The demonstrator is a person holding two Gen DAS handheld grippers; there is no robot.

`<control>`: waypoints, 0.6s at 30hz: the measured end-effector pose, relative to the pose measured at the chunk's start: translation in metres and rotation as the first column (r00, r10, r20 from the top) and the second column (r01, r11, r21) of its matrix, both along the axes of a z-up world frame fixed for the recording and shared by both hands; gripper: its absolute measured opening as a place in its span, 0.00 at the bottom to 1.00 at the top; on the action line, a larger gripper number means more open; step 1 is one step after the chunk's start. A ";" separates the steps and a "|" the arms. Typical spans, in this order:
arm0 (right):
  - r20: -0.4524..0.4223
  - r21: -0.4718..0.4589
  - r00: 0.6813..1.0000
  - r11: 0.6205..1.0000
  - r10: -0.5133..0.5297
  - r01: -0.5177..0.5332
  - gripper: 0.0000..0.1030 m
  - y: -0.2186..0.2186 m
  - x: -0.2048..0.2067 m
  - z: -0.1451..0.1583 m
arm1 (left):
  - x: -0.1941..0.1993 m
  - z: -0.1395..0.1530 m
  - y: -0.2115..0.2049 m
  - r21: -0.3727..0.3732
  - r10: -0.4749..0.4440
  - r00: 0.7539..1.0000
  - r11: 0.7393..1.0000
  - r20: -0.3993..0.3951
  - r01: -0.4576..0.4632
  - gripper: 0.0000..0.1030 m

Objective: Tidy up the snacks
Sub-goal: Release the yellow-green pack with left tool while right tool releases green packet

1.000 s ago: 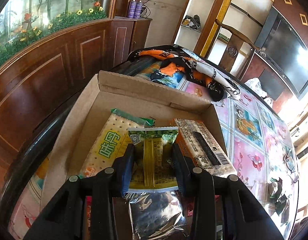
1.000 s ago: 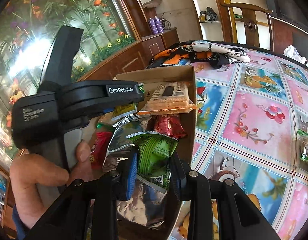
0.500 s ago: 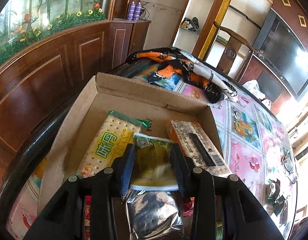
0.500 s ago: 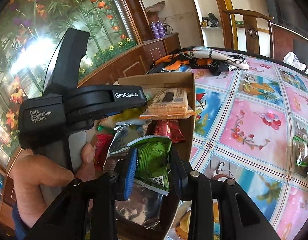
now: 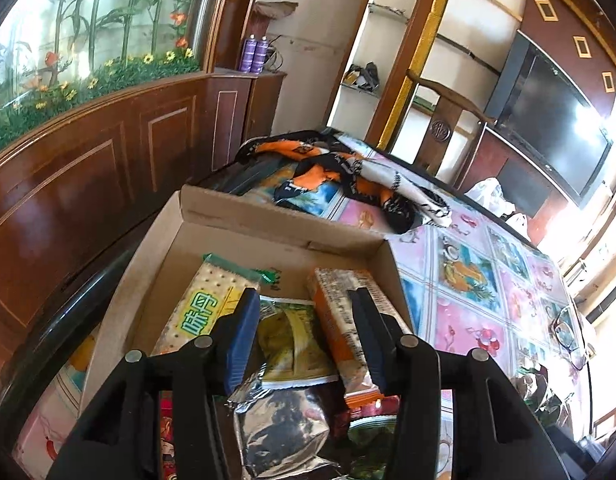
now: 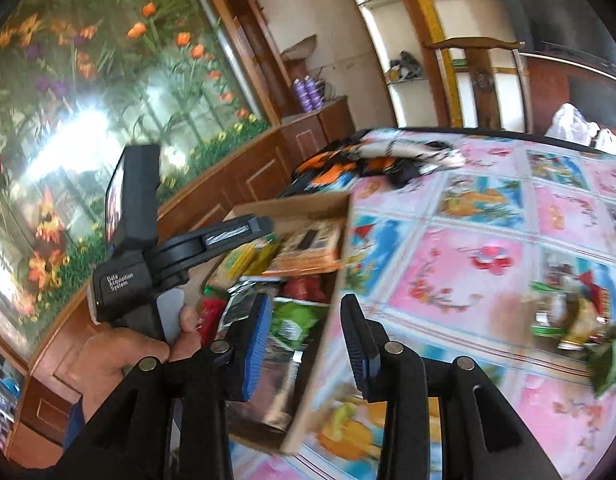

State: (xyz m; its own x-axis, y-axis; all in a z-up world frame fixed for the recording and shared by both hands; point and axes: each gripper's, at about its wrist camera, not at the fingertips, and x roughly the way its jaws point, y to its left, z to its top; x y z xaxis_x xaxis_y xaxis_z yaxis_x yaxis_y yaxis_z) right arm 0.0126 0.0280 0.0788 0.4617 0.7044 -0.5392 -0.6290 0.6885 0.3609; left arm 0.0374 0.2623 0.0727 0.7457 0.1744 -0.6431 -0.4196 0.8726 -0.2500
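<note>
Both jaws have just been opening and grip nothing. The left gripper [image 5: 304, 336] stands released over the yellow-green packet [image 5: 296, 344] lying in the cardboard box [image 5: 268, 220]; the right gripper [image 6: 304, 340] straddles the box's right wall, the green packet [image 6: 294, 322] dropped inside. More snacks [image 6: 575, 320] lie far right on the desk [image 6: 467, 264]

Table [image 5: 467, 304] under a pink and blue pictured cloth, orange, black and white scarf [image 5: 347, 176] crumpled at its far end, wooden chair [image 5: 443, 120] beyond, two purple cans [image 5: 255, 54] on a cabinet, flower mural [image 6: 88, 80], dark television [image 5: 547, 120]
</note>
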 end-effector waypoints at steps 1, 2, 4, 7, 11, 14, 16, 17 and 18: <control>0.003 0.011 1.000 1.000 -0.020 0.020 0.41 -0.014 0.001 0.002 | -0.001 0.001 -0.002 0.007 -0.001 1.000 1.000 0.009 0.001 0.46; 0.007 0.018 0.999 0.999 -0.038 0.038 0.42 -0.027 0.001 0.002 | -0.002 0.002 -0.004 0.018 -0.001 1.000 1.000 0.016 0.001 0.46; 0.019 0.022 0.995 0.995 -0.098 0.098 0.43 -0.059 0.005 0.002 | -0.002 0.003 -0.006 0.022 -0.008 1.000 1.000 0.023 0.008 0.46; 0.025 0.013 0.979 0.980 -0.200 0.200 0.43 -0.100 0.015 -0.002 | -0.002 0.003 -0.010 0.019 -0.019 0.999 1.000 0.026 0.018 0.46; -0.015 0.006 0.949 0.949 -0.314 0.314 0.43 -0.146 0.030 -0.013 | -0.004 0.005 -0.016 0.036 -0.029 0.999 0.999 0.037 0.027 0.46; -0.046 -0.002 0.939 0.940 -0.340 0.340 0.43 -0.157 0.035 -0.017 | -0.006 0.007 -0.021 0.032 -0.059 0.997 0.998 0.057 0.057 0.46; -0.052 -0.016 0.946 0.947 -0.321 0.320 0.43 -0.156 0.037 -0.015 | -0.009 0.011 -0.026 0.028 -0.091 0.993 0.996 0.078 0.089 0.46; -0.042 -0.019 0.948 0.949 -0.315 0.314 0.43 -0.159 0.035 -0.013 | -0.011 0.014 -0.029 0.033 -0.105 0.990 0.994 0.093 0.103 0.46; -0.023 -0.024 0.949 0.949 -0.316 0.315 0.43 -0.160 0.034 -0.010 | -0.012 0.016 -0.032 0.042 -0.122 0.986 0.992 0.109 0.118 0.46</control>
State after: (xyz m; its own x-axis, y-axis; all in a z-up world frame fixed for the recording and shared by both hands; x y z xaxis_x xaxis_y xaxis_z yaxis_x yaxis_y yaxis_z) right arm 0.0466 -0.1322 0.0688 0.6443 0.5142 -0.5660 -0.3693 0.8574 0.3585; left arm 0.0252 0.2300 0.0891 0.8291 0.1003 -0.5500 -0.2825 0.9241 -0.2573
